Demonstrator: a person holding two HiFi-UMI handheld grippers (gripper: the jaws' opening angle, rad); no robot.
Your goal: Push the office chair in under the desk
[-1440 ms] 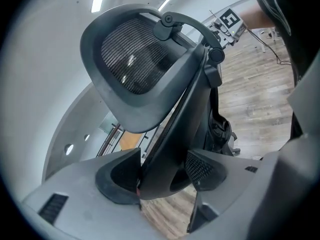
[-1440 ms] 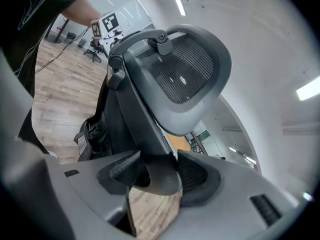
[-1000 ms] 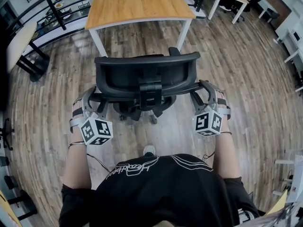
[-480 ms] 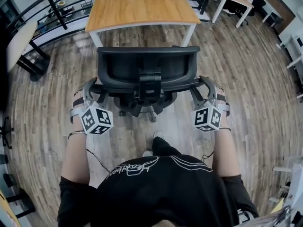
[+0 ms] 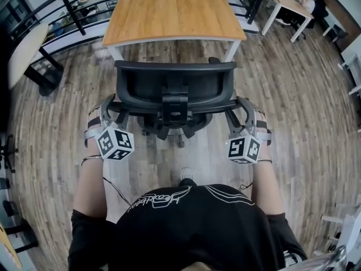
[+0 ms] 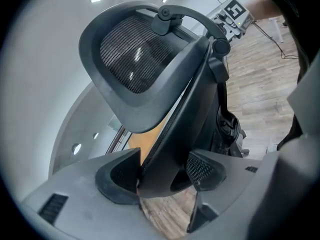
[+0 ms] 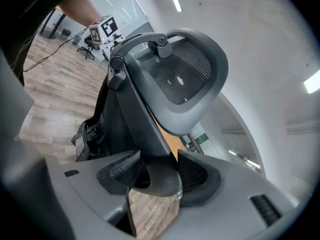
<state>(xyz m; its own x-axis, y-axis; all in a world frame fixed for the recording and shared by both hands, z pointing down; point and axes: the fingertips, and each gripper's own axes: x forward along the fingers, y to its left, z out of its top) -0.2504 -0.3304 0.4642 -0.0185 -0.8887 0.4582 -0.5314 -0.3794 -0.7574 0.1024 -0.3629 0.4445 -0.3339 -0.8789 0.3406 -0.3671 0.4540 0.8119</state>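
Since the earlier frames the office chair (image 5: 175,89) has rolled forward across the wood floor (image 5: 299,112) toward the desk (image 5: 172,10), and both tools have travelled with it. In the head view the top edge of the backrest now lies just beside the near edge of the desk, between its two white front legs. The left tool (image 6: 165,176) is closed on the left end of the chair's dark back frame, with the strut clamped between its ribbed pads. The right tool (image 7: 155,176) is closed in the same way on the right end of that frame. The chair therefore stands directly ahead of the person, held at both sides of its back, with the desk straight beyond it. The step in hand appears to be the push itself, partly complete: the seat is probably at the desk edge, though the backrest hides it. The next move calls for an even forward push from both tools, keeping the chair centred between the desk legs, until the seat is under the desk.
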